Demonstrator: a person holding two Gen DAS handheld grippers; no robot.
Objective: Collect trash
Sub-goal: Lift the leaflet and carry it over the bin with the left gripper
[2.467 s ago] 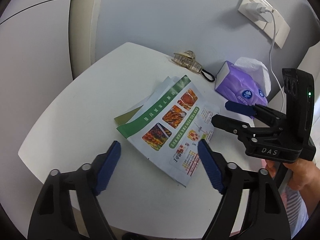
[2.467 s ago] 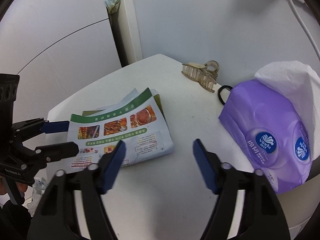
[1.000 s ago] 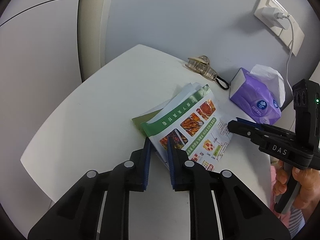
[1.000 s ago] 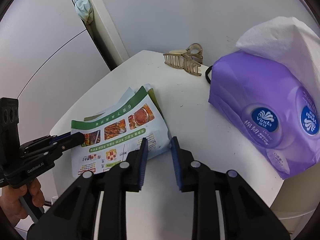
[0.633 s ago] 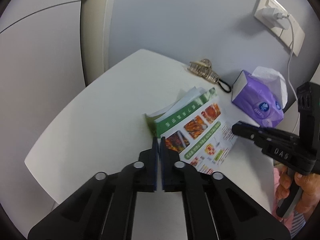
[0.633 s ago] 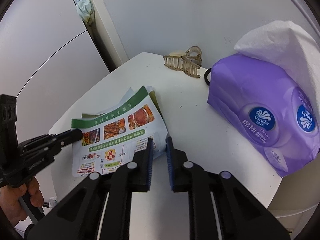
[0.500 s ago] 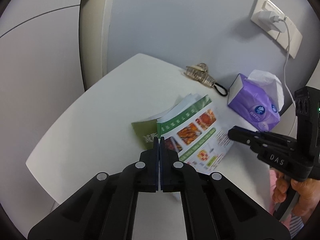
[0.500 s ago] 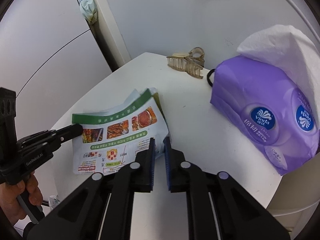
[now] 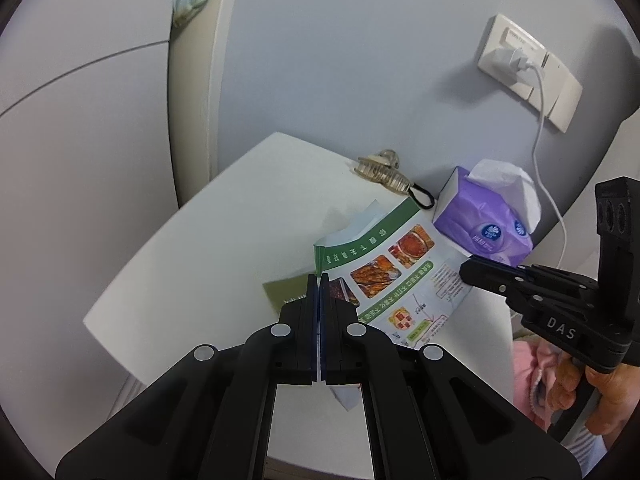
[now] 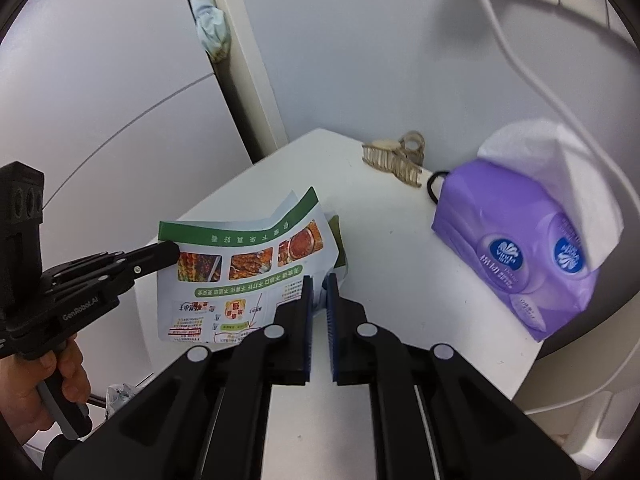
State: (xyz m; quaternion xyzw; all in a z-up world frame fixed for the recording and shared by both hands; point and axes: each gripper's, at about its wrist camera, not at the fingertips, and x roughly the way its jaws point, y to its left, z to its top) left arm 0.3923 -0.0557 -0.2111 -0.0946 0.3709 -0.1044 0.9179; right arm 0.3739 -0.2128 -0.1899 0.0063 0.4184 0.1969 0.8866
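Leaflet stack (image 9: pixel 394 280) slung between both tongs, apparently clear of the table (image 9: pixel 224 232). Left gripper (image 9: pixel 319 280) clamped on one edge, right gripper (image 10: pixel 320 280) on the opposite edge.

You get soft, even, cool indoor light in both wrist views, bright enough to read the print on the leaflet (image 9: pixel 384 276). Shadows are faint: a pale one lies on the bench (image 9: pixel 224 248) beside the leaflet, another on the wall beside the socket plate (image 9: pixel 528 76). The fisheye bends straight lines, corners go black, and the edges look slightly soft.
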